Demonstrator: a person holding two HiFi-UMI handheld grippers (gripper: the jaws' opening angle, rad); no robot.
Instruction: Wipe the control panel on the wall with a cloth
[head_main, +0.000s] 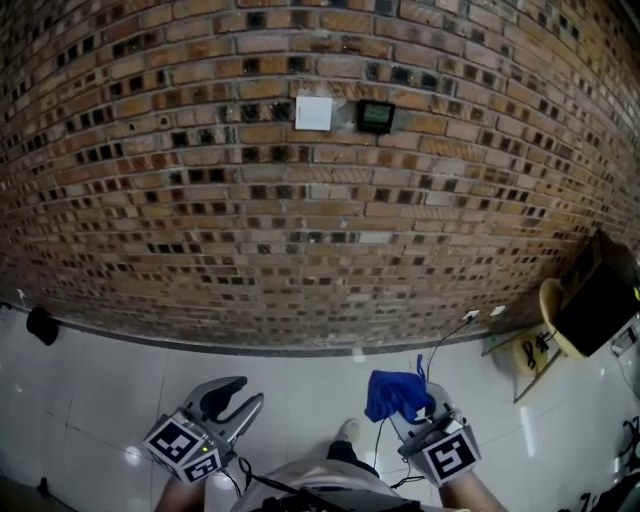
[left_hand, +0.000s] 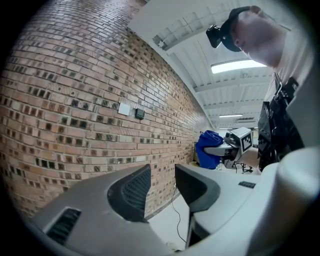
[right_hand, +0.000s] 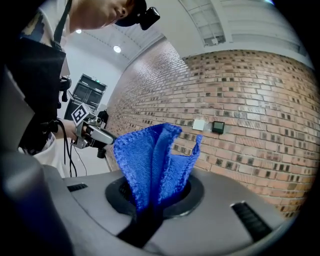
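Observation:
A small dark control panel hangs high on the brick wall, just right of a white switch plate; both also show in the right gripper view as the control panel and the white plate. My right gripper is low at the bottom right, shut on a blue cloth that stands up from its jaws as the cloth. My left gripper is low at the bottom left, open and holding nothing. Both grippers are far below the panel.
The brick wall meets a glossy white floor. A wooden stand with a yellow round object and a dark box stands at the right. A cable runs from a wall socket. A black object lies at the left.

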